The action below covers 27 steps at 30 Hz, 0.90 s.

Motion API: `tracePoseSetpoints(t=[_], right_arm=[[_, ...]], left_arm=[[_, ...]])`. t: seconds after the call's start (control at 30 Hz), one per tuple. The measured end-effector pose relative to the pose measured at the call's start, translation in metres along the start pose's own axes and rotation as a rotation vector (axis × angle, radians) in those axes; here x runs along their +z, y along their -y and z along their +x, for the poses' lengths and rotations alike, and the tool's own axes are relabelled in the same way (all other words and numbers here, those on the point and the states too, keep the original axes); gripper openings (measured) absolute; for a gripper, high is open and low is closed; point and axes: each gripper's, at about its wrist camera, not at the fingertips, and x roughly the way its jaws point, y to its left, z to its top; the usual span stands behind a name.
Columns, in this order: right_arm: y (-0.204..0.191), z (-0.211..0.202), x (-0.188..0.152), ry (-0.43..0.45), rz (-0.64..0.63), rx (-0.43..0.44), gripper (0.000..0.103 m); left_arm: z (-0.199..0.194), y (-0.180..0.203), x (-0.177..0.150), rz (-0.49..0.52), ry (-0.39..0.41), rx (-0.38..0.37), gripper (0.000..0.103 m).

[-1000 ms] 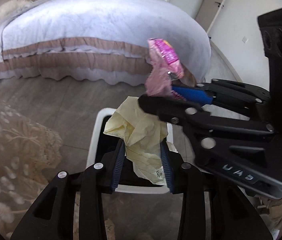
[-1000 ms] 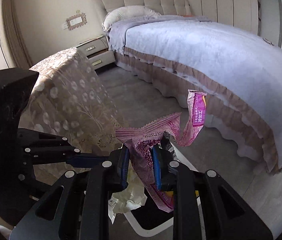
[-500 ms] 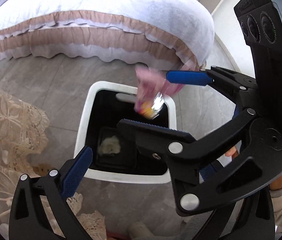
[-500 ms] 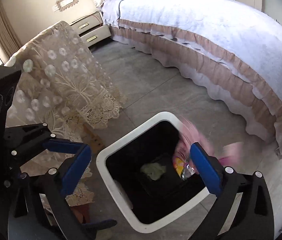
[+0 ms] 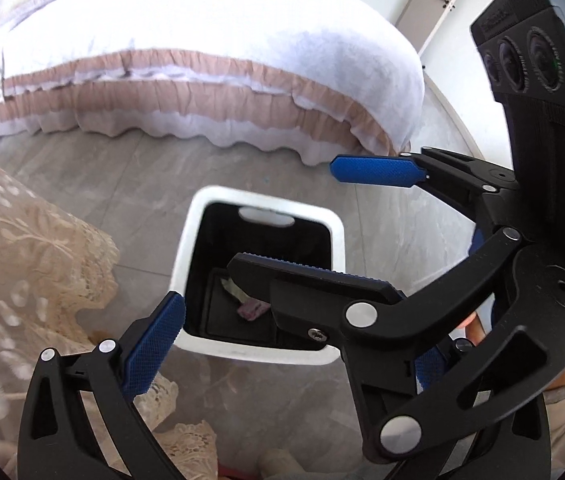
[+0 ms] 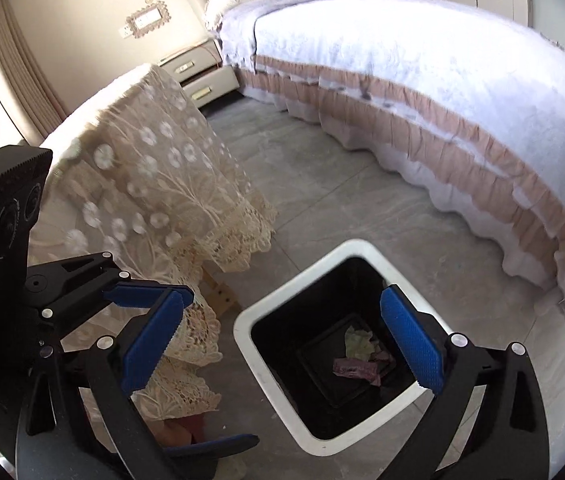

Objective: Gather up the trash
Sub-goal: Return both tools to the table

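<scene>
Left tool: your left tool [image 5: 242, 332] hangs over the near rim of the bin, its blue pads spread as wide as they go, with nothing between them
Right tool: your right tool [image 6: 282, 344] is spread just as wide and empty, one pad over the floor beside the bin, the other over the bin's mouth
Bin: the white-rimmed bin [image 6: 266, 380] with a black inside stands on the grey tiled floor [image 6: 322, 184], just beside the lace cloth
Pink wrapper: the pink wrapper [image 6: 356, 369] lies crumpled on the bin's bottom; its print is too small for you to read
Yellow paper: the pale yellow paper [image 6: 356, 340] lies on the bin's bottom, touching the pink wrapper on its far side
Counter: the counter draped in a cream lace cloth [image 6: 154, 168] stands left of the bin in the right wrist view
Bed: the bed [image 6: 422, 80] with a white cover and tan frill runs along the far side
Writing: you see faint lettering on the right device's black housing [image 5: 522, 32]; it cannot be read
</scene>
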Motion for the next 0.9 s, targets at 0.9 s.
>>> tracePoseSetpoints(t=[0.9], right_arm=[[-0.248, -0.133, 0.029, 0.493, -0.497, 0.165, 0.099]], left_arm=[[-0.274, -0.017, -0.132, -0.158, 0.468, 0.508, 0.098]])
